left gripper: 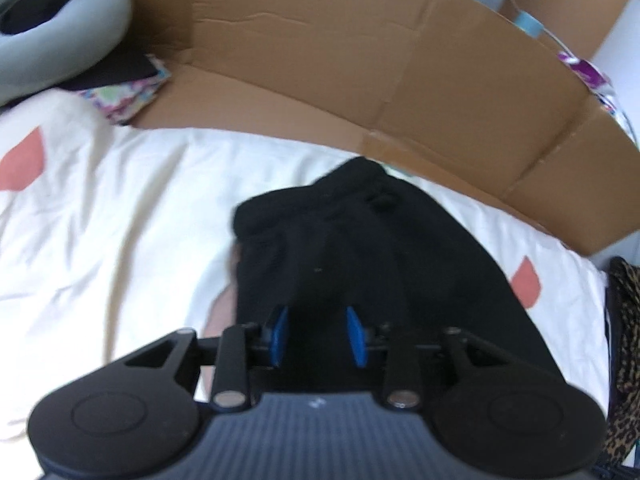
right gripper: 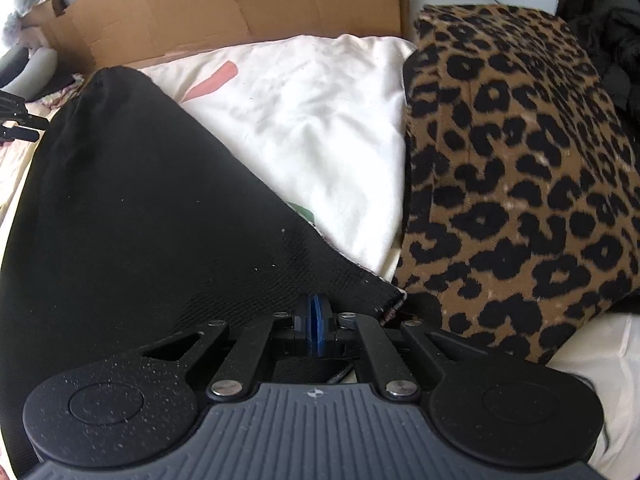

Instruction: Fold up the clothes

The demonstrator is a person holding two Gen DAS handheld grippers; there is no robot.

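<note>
White bedsheet (left gripper: 120, 220) under a black garment (left gripper: 360, 248).
Right gripper (right gripper: 316, 326) pinches its edge; left gripper (left gripper: 318, 336), pads apart, should grip before lifting evenly.

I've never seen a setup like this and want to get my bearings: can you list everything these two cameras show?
black garment: one, black, spread on the bed sheet, under both grippers
bed sheet: one, cream with coral shapes, beneath the garment
cardboard: brown, standing behind the bed
leopard-print fabric: one, tan and black, right of the garment
grey cushion: one, far left corner
patterned cloth: one, multicoloured, beside the cushion
left gripper: black, blue fingers apart over the garment
right gripper: black, blue fingers closed at the garment's edge
</note>
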